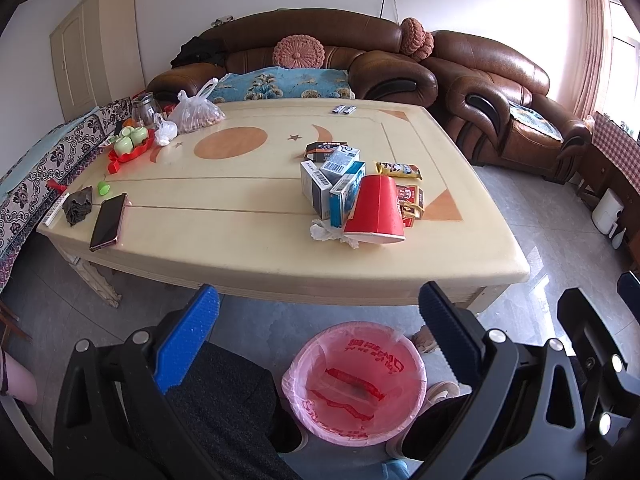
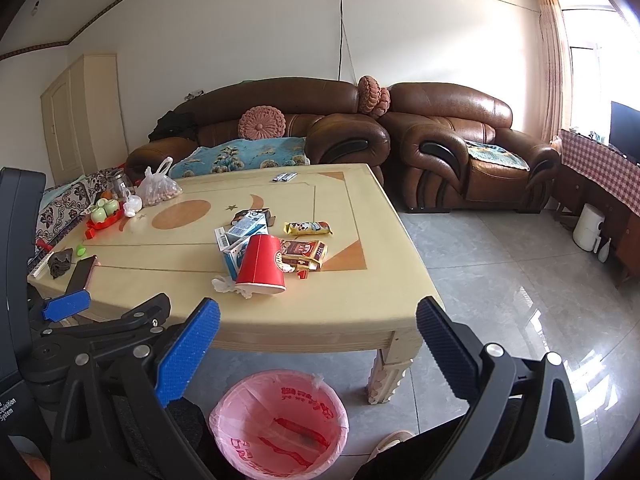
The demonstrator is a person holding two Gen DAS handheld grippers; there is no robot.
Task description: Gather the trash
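Observation:
A pile of trash lies on the cream table: a red paper cup upside down, a crumpled white tissue beside it, several small cartons, a yellow snack wrapper and a red packet. The cup, tissue, wrapper and table also show in the right wrist view. A bin with a pink bag stands on the floor in front of the table, also in the right wrist view. My left gripper and right gripper are both open and empty, above the bin.
A phone, dark cloth, green cap, red tray with green cups and a bag of nuts lie on the table's left. Brown sofas stand behind. My legs and feet flank the bin.

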